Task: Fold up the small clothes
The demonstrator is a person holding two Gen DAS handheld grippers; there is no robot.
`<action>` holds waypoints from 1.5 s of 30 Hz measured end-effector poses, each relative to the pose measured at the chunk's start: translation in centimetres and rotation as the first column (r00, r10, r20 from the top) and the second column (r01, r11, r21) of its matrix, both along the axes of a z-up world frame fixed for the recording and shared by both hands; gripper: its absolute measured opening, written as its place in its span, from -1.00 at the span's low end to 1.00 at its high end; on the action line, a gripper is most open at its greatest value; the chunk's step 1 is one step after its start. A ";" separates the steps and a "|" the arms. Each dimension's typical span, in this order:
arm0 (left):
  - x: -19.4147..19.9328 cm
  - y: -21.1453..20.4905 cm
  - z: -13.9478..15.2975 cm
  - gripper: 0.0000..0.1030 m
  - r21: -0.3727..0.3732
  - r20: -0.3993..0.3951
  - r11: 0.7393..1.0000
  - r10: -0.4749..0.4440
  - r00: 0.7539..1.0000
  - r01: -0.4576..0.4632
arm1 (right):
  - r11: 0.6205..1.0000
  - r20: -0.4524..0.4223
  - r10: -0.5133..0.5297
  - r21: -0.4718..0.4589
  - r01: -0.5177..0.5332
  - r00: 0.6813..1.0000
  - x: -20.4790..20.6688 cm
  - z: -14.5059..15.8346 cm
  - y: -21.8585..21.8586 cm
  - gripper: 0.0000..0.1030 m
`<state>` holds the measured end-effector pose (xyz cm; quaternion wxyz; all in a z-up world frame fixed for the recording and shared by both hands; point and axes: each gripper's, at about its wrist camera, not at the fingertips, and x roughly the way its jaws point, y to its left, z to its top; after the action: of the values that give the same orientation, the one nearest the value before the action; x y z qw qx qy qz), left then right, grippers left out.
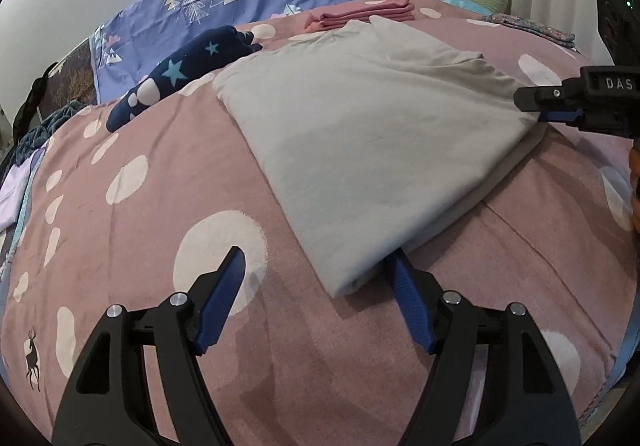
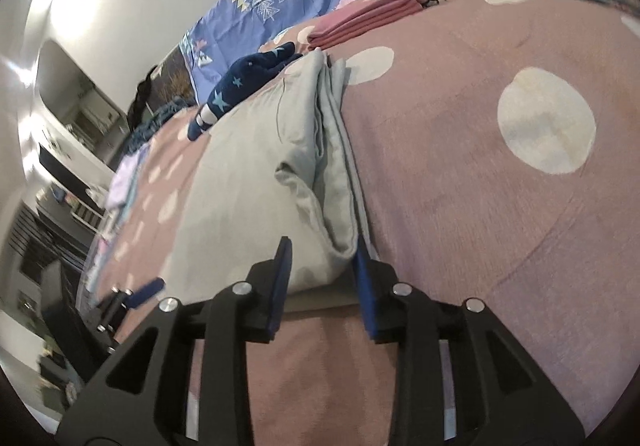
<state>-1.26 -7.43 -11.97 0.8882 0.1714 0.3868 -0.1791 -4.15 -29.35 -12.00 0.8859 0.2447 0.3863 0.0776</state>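
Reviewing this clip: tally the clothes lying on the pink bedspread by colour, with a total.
Grey: 1, the folded garment at the centre
Pink: 1, a folded stack behind it
Navy with stars: 1, a loose piece to its left
Total: 3

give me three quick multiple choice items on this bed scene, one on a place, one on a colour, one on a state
1. Where is the pink folded pile?
A. beyond the grey garment
B. under the grey garment
C. on the floor

2. What colour are the hand-held gripper pads?
A. red
B. blue
C. white

3. How does the grey garment lie?
A. crumpled in a ball
B. hanging up
C. folded flat

Answers: 1 A, it sits farther up the bedspread. 2 B, each finger pad is blue. 3 C, stacked layers show along its edge.
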 end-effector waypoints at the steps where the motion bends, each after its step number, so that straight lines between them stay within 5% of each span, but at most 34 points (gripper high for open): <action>1: 0.0 0.0 0.0 0.42 0.003 0.004 1.000 -0.001 1.000 0.001 | 1.000 -0.002 0.005 -0.017 -0.005 1.000 0.2 0.0 0.2 -0.34; 4: -0.2 0.1 0.0 0.42 0.002 0.009 1.000 -0.003 1.000 0.003 | 0.999 -0.013 0.010 -0.036 -0.011 1.000 0.8 -0.4 0.6 -0.32; 5: -0.3 0.1 0.0 0.42 0.001 0.010 1.000 -0.001 1.000 0.001 | 0.999 -0.017 0.005 -0.034 -0.006 1.000 1.1 -0.6 0.6 -0.49; 6: -0.3 0.1 0.0 0.42 0.000 0.011 1.000 0.002 1.000 -0.002 | 1.000 -0.018 0.001 -0.031 -0.002 1.000 1.2 -0.5 0.6 -0.92; 12: -0.1 1.4 0.2 0.43 -0.019 0.010 0.998 0.062 0.998 -0.062 | 0.996 0.088 -0.046 0.085 0.038 0.995 -1.0 2.7 -1.1 -0.92; 17: -0.1 2.7 0.0 0.41 -0.049 -0.017 0.996 0.070 0.997 -0.071 | 0.998 -0.080 -0.054 0.033 0.056 0.995 0.1 -1.1 -2.6 -0.89; 20: -0.7 2.7 0.2 0.17 -0.054 -0.022 0.998 0.045 0.999 -0.046 | 0.998 -0.031 -0.055 0.031 0.056 0.998 -0.8 -0.1 -3.0 -0.69; 24: -1.7 2.6 1.7 -0.56 -0.127 -0.052 0.992 -0.026 0.998 0.020 | 0.997 0.096 -0.013 -0.077 0.020 0.995 -1.1 2.9 -1.9 -0.66; 28: -2.5 1.7 4.5 -0.70 -0.245 -0.005 0.964 -0.111 0.994 0.106 | 0.980 0.102 0.087 -0.190 -0.066 0.991 0.9 3.1 0.2 -0.41; 30: -2.0 0.7 4.5 -0.70 -0.224 0.009 0.968 -0.116 0.993 0.115 | 0.974 0.067 0.097 -0.212 -0.080 0.993 2.2 2.1 0.4 -0.38; 31: -1.3 -0.1 3.8 -0.70 -0.200 0.006 0.973 -0.117 0.993 0.115 | 0.975 0.053 0.099 -0.205 -0.086 0.994 2.8 1.7 0.7 -0.39; 33: -0.2 -0.8 2.0 -0.70 -0.163 -0.032 0.981 -0.112 0.993 0.105 | 0.981 0.006 0.102 -0.166 -0.100 0.995 4.2 0.6 0.5 -0.96; 35: 0.8 -1.2 -0.4 -0.69 -0.109 -0.082 0.991 -0.087 0.993 0.078 | 0.991 -0.021 0.086 -0.104 -0.088 0.996 4.3 0.3 -0.2 -0.96; 39: 0.5 -0.4 -0.4 -0.68 -0.140 -0.079 0.986 -0.106 0.991 0.094 | 0.985 0.009 0.090 0.146 -0.090 0.996 2.2 1.6 -2.5 -0.97; 45: 0.2 0.2 -0.4 -0.67 -0.123 -0.072 0.985 -0.130 0.989 0.121 | 0.988 -0.120 0.067 0.144 -0.049 0.990 4.0 -2.3 -4.1 -0.99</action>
<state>-1.03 -7.23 -12.33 0.8677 0.1352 0.3989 -0.2639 -0.17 -33.41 -14.31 0.8379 0.2995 0.4415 0.1150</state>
